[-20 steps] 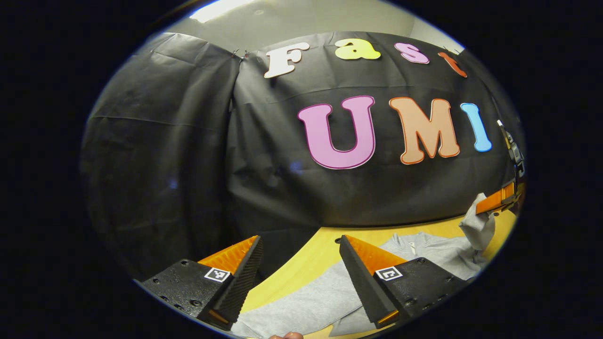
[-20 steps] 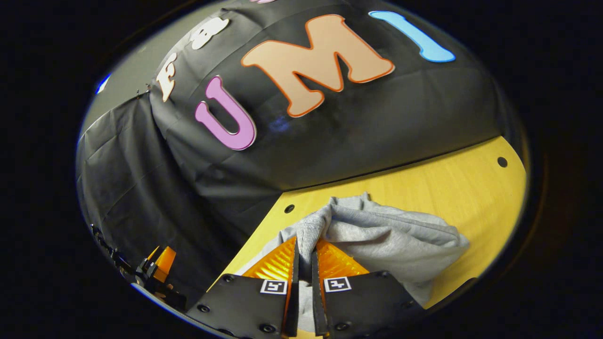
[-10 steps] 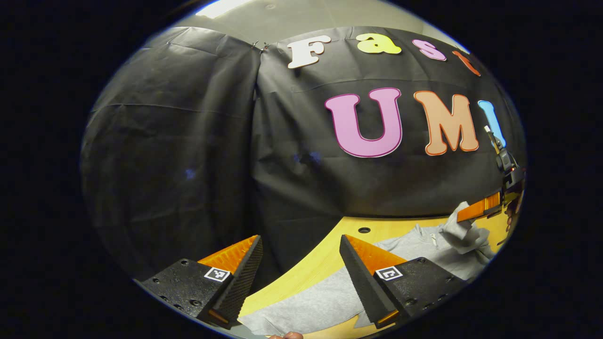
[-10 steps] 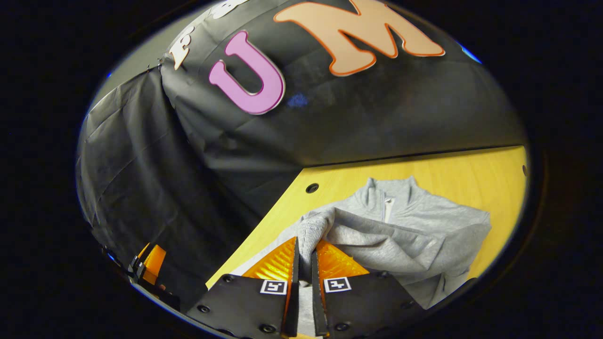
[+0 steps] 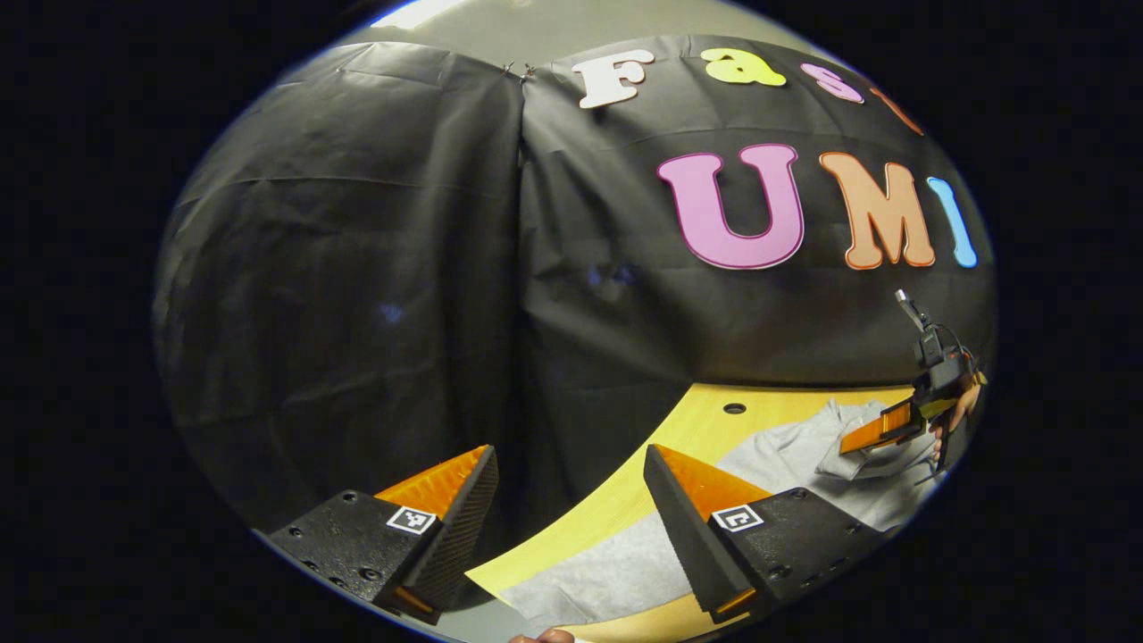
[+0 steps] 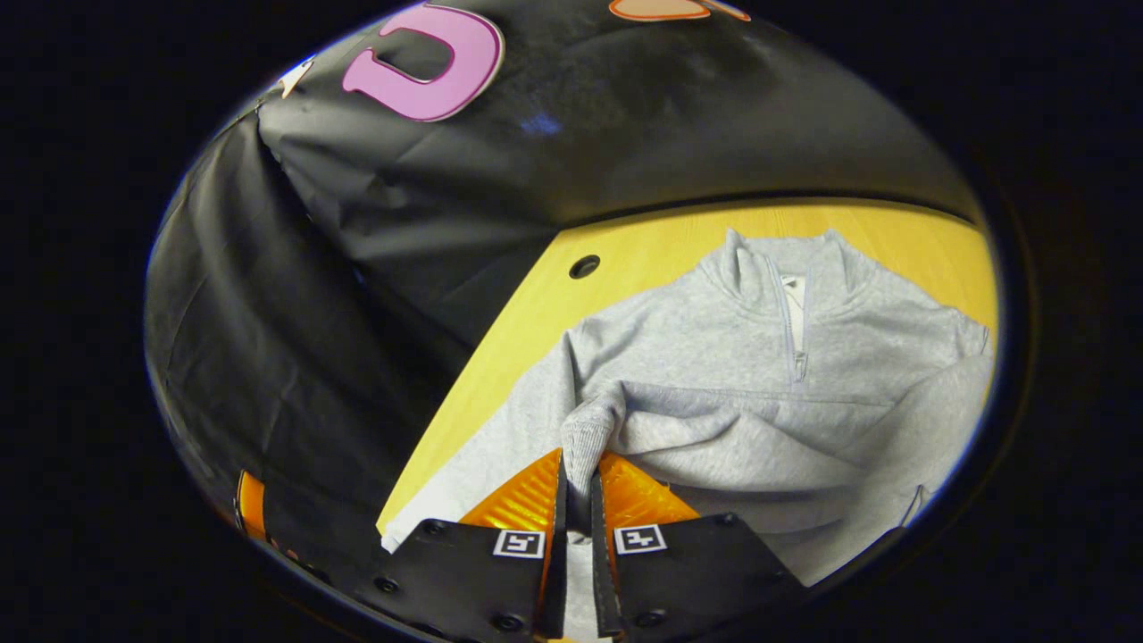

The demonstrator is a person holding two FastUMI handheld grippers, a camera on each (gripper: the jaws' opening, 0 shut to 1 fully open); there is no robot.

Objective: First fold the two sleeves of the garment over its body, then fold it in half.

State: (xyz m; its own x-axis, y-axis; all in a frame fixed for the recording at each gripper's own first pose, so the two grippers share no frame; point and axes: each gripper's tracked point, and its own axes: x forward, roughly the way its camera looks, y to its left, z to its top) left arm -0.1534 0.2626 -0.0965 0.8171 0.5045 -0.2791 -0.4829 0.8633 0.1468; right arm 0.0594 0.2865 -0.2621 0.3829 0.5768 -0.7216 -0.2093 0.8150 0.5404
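Dim, overhead light (top edge), fisheye-warped edges, sharp.

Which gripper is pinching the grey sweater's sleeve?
The right gripper is: its two fingers are squeezed shut on the sleeve cuff. The left gripper hangs wide open, holding nothing.

A staged recording booth rather than a home: black cloth [image 5: 357,268] hangs in creased drapes as the back wall, a bare yellow wooden surface [image 6: 661,254] with round drilled holes [image 6: 584,266] stands before it, and a plain ceiling with a light strip [image 5: 420,11] shows above.
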